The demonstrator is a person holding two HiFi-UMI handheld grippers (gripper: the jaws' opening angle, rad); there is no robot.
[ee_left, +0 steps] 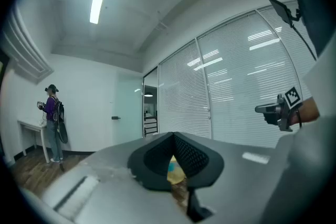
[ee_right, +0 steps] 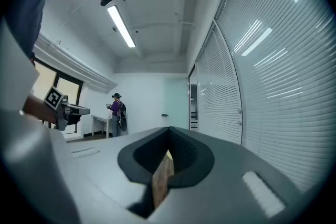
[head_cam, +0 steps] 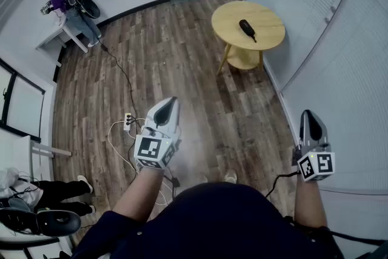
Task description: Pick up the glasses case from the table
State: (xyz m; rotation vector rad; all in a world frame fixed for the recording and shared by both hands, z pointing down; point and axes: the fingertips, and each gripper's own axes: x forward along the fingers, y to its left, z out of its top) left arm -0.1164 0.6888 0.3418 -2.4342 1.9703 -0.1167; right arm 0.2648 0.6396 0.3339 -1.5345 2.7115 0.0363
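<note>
The black glasses case (head_cam: 247,28) lies on a round wooden table (head_cam: 267,39) at the far right of the room, in the head view. Both grippers are held level, well short of the table, over the wood floor. My left gripper (head_cam: 172,101) is shut with nothing in it; in its own view the jaw tips (ee_left: 172,136) meet. My right gripper (head_cam: 308,113) sits near the blinds wall, also shut and empty, its tips (ee_right: 169,131) closed together. Each gripper shows in the other's view: the right gripper (ee_left: 277,109) and the left gripper (ee_right: 66,110).
A person in purple (head_cam: 65,4) stands by a white desk (head_cam: 56,38) at the far left. Cables and a power strip (head_cam: 128,122) lie on the floor ahead of the left gripper. Blinds-covered glass walls (head_cam: 339,70) run along the right. Someone's legs (head_cam: 57,194) show at lower left.
</note>
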